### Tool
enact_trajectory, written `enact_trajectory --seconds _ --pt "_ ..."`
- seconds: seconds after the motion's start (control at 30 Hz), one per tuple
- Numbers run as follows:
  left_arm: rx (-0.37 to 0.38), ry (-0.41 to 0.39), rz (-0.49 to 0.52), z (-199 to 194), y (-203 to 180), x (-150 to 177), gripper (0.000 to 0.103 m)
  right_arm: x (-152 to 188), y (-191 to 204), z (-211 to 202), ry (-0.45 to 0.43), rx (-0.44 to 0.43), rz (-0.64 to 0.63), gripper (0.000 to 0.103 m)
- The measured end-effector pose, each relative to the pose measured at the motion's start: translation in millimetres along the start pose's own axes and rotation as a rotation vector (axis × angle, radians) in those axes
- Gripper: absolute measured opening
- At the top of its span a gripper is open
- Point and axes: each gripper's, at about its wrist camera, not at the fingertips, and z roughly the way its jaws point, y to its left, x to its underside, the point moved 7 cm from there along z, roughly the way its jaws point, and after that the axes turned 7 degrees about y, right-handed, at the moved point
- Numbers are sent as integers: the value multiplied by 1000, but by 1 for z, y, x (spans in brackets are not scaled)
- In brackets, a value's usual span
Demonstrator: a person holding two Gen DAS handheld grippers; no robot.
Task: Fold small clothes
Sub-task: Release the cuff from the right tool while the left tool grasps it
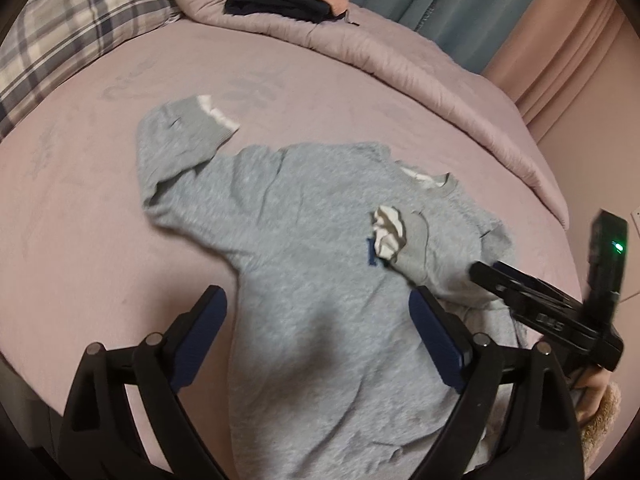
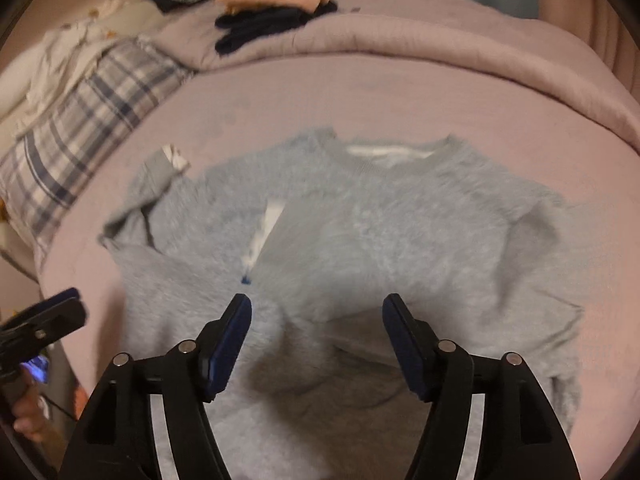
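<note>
Both jaws stand wide and empty over the sweatshirt [image 1: 304, 240], the right gripper [image 2: 316, 320] above its chest, the left gripper [image 1: 316, 312] above its hem. It lies on the bed [image 1: 80, 208], soft, light, floppy; best pinched at a cuff [image 1: 218, 116] or shoulder seam.

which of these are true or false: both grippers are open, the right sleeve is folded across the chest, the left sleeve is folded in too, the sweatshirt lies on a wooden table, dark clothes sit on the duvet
1. Both grippers are open: true. The left gripper and right gripper hold nothing.
2. One sleeve is folded across the chest: true, see its cuff on the grey sweatshirt.
3. The other sleeve is folded in too: false, it still sticks out.
4. Wooden table: false, a pink bed sheet.
5. Dark clothes sit on the duvet: true.
</note>
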Motion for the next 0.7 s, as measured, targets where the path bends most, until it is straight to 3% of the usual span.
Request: enact_trajectory --seconds 0.2,0.47,0.63,0.7 --pt "37 30 10 26 -17 -28 94 -4 -48 -33 -92 56 117 75" --pt "142 181 27 107 -60 -56 92 12 -122 -34 -96 94 333 75" --pt "178 270 -21 150 -69 -54 67 18 -151 -30 -95 101 403 75" --pt "180 259 -14 154 -73 -52 48 19 -166 -27 -90 101 425 75"
